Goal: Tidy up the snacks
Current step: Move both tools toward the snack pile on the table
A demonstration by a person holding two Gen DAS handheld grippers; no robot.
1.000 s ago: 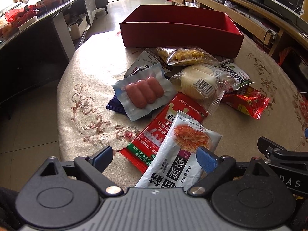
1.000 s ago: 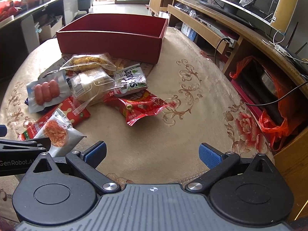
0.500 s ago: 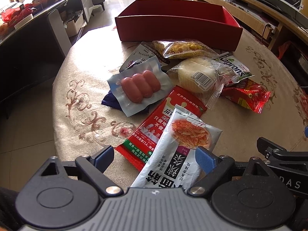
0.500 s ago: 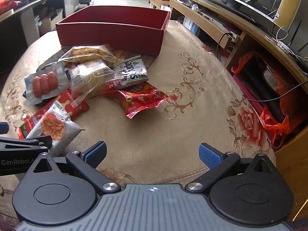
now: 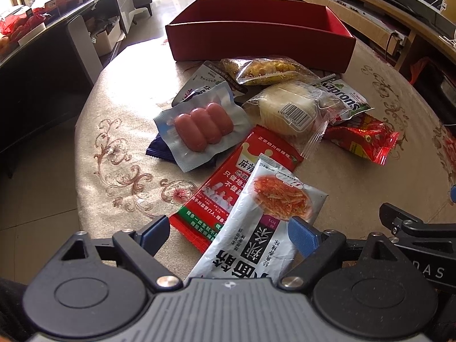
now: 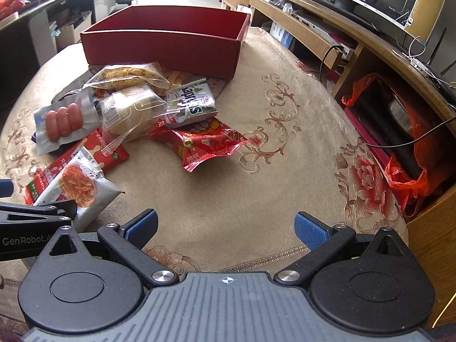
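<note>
A white noodle-snack packet [image 5: 256, 216] lies on the table between the jaws of my left gripper [image 5: 228, 228]. Those jaws are closing in slowly, and the pads do not press it. Under it lies a flat red packet [image 5: 225, 191]. Beyond are a sausage pack [image 5: 202, 128], a wrapped bun [image 5: 287, 111], a yellow snack bag [image 5: 265, 69], a green-and-white packet [image 5: 344, 99] and a shiny red packet [image 6: 199, 142]. An open red box [image 5: 256, 40] stands at the far side. My right gripper [image 6: 226, 221] hangs open over bare cloth, with nothing between its fingers.
The round table [image 6: 270, 171] has a beige embroidered cloth. Its edge falls off close behind both grippers. A wooden TV cabinet [image 6: 384, 57] with cables and an orange bag [image 6: 407, 176] stands to the right. A dark counter [image 5: 42, 65] runs along the left.
The left gripper's jaws have narrowed slightly around the white packet. The snacks, the box and the right gripper have stayed where they were.
</note>
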